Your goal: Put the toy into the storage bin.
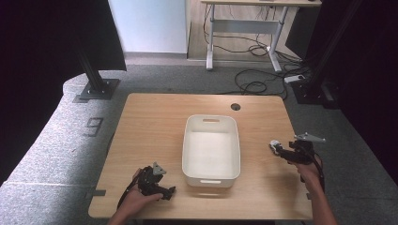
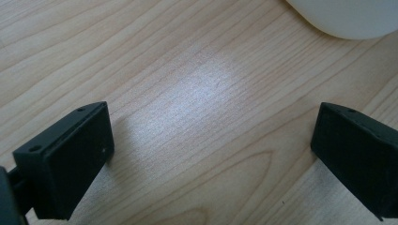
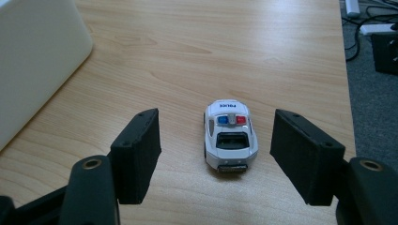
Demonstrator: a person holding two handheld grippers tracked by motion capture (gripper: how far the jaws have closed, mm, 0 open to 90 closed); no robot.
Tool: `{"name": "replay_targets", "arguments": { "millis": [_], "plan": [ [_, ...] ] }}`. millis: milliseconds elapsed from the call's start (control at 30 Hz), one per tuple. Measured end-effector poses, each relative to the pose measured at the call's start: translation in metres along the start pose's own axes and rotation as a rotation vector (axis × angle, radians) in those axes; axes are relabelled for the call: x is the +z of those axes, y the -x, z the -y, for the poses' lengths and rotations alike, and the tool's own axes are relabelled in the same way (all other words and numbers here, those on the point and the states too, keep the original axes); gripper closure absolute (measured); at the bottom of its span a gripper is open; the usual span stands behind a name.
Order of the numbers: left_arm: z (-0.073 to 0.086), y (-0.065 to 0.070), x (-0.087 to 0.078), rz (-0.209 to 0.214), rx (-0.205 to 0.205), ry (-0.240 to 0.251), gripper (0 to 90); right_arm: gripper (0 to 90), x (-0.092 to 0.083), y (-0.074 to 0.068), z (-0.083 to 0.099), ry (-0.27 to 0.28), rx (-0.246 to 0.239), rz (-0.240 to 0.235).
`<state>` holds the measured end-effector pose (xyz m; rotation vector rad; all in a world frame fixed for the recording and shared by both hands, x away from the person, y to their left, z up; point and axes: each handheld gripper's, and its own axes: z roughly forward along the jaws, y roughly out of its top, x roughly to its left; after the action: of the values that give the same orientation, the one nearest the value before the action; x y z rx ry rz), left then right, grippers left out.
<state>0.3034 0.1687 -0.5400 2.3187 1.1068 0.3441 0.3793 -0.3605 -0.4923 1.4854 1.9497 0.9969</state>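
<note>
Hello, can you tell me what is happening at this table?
A person holds a gripper in each hand. The right gripper is open around a white toy police car on the wooden table, not yet touching it. The left gripper is open over bare wood, beside an empty white bin.

A light wood-grain tabletop (image 1: 155, 122) stands on grey carpet, a round cable hole (image 1: 235, 107) cut near its far edge. A white plastic bin (image 1: 210, 176) with cut-out handles sits directly on the wood at the centre, its long sides running from near edge to far. To the right of the bin, well apart from it and near the tabletop's right edge, a white toy police car (image 3: 230, 137) rests on its wheels, a blue-and-red light bar on its roof. Bare wood lies left of the bin.
</note>
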Motion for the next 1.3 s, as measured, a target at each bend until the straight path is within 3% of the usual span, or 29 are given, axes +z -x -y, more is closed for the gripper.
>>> {"name": "replay_targets", "arguments": {
  "millis": [400,1300],
  "plan": [
    [0.000,0.000,0.000,0.001,-0.001,0.001,0.0,35.6,0.014,0.004,0.003,-0.054,0.014,0.014],
    [0.000,-0.001,0.000,0.006,0.007,0.005,0.0,36.7,0.041,0.002,0.000,-0.099,0.026,0.021]
  ]
}}
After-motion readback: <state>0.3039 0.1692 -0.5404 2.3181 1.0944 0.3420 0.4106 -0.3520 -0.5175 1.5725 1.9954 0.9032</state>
